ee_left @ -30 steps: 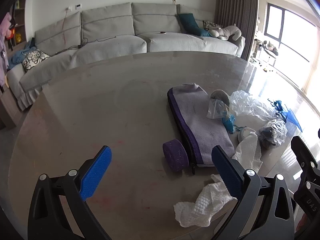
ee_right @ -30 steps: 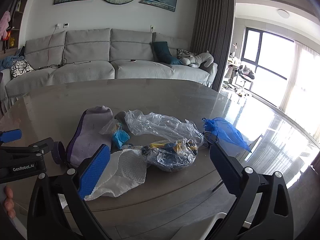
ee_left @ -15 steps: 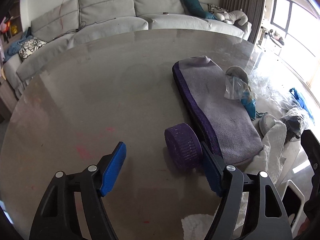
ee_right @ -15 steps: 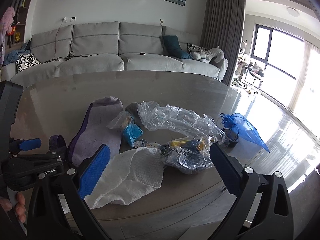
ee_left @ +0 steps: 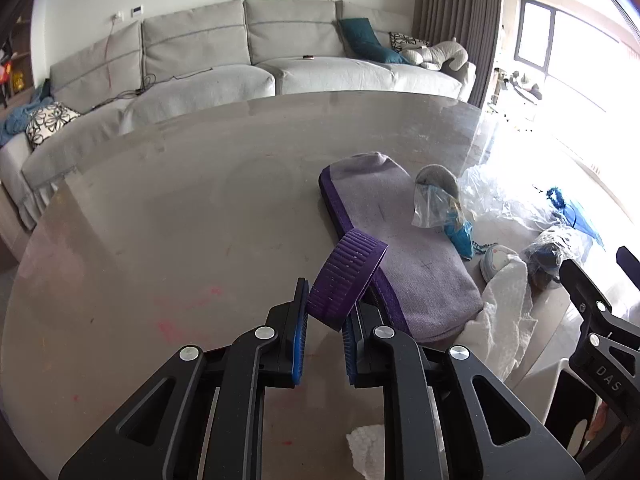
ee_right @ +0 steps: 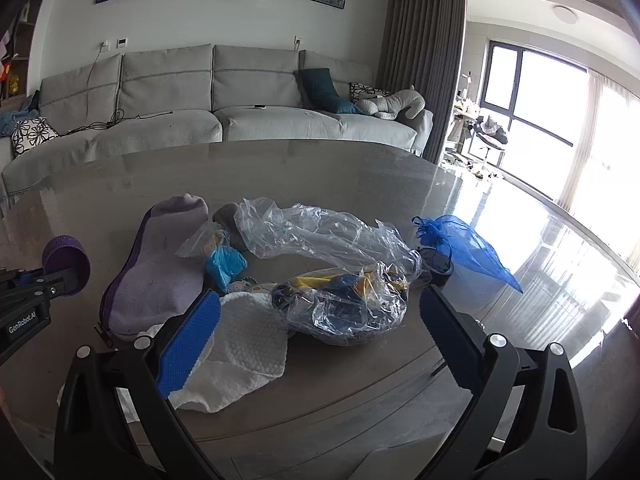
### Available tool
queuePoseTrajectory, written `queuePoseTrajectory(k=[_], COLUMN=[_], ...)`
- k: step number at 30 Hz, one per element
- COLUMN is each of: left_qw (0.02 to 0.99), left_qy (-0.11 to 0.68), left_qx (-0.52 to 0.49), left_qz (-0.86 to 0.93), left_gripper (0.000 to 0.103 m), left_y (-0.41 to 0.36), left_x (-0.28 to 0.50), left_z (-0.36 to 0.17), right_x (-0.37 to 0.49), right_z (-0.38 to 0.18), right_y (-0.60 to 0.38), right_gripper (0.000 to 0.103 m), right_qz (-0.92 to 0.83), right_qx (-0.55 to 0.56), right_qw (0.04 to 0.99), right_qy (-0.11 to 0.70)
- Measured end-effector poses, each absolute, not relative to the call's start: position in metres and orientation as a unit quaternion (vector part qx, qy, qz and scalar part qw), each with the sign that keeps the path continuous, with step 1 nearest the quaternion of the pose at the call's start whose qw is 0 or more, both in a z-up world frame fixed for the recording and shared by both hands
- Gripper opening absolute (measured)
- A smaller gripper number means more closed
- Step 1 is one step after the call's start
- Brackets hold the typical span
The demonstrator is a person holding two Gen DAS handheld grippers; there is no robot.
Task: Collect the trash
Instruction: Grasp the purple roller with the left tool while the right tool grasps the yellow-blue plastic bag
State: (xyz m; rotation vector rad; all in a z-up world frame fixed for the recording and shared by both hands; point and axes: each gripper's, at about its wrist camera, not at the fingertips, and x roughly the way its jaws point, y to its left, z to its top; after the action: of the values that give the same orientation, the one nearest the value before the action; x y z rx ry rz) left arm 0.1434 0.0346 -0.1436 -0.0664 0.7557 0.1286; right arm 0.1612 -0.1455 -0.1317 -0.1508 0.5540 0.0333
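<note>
A ribbed purple cap (ee_left: 348, 276) stands tilted between my left gripper's (ee_left: 326, 308) blue pads, whose jaws are closing and pinch its lower rim. The right wrist view shows that cap (ee_right: 66, 262) raised off the table at the far left. My right gripper (ee_right: 320, 298) is open, low over a white paper towel (ee_right: 244, 340) and a clear bag of blue and yellow bits (ee_right: 344, 300), touching neither. Around them lie a crumpled clear plastic bag (ee_right: 320, 232), a small bag with a blue wad (ee_right: 222, 260) and a blue mesh pouch (ee_right: 460, 244).
A grey-and-purple zip case (ee_left: 400, 248) lies just right of the cap on the round glossy table (ee_left: 160, 220). The right gripper's arm (ee_left: 592, 304) juts in at the right edge. A grey sofa (ee_right: 200, 120) stands beyond the table and bright windows to the right.
My left jaws went from wide open to closed around the purple cap, which tipped up from lying on the table. The right gripper dropped a little closer to the paper towel.
</note>
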Motion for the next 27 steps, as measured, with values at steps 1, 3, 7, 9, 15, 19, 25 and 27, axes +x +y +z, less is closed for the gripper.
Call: queuePoseTrajectory(k=[1, 3, 7, 9, 15, 19, 25, 27], left_qw=[0.930, 0.933, 0.940, 0.942, 0.943, 0.941, 0.941, 0.942], left_qy=[0.362, 0.355, 0.341, 0.336, 0.333, 0.338, 0.337, 0.334], left_qx=[-0.028, -0.023, -0.003, 0.001, 0.003, -0.002, -0.006, -0.007], left_qz=[0.059, 0.045, 0.020, 0.007, -0.015, -0.017, -0.019, -0.023], left_gripper=[0.015, 0.015, 0.015, 0.015, 0.015, 0.015, 0.015, 0.015], left_y=[0.032, 0.028, 0.008, -0.002, -0.017, -0.015, -0.010, -0.011], left_x=[0.143, 0.147, 0.161, 0.166, 0.172, 0.171, 0.170, 0.166], left_z=[-0.138, -0.125, -0.109, -0.105, -0.106, -0.112, -0.110, -0.110], right_x=[0.166, 0.176, 0.189, 0.194, 0.212, 0.215, 0.207, 0.200], right_z=[-0.133, -0.135, -0.141, -0.146, -0.167, -0.180, -0.177, -0.169], right_y=[-0.149, -0.155, -0.161, -0.163, -0.176, -0.181, -0.181, -0.182], right_gripper=[0.099, 0.099, 0.099, 0.099, 0.077, 0.056, 0.016, 0.015], right_qz=[0.011, 0.006, -0.015, -0.016, -0.010, 0.006, 0.036, 0.035], right_qx=[-0.072, -0.060, -0.055, -0.048, -0.007, 0.013, 0.016, 0.011], right_qw=[0.958, 0.956, 0.955, 0.953, 0.937, 0.925, 0.921, 0.929], right_qy=[0.278, 0.287, 0.291, 0.298, 0.350, 0.380, 0.387, 0.370])
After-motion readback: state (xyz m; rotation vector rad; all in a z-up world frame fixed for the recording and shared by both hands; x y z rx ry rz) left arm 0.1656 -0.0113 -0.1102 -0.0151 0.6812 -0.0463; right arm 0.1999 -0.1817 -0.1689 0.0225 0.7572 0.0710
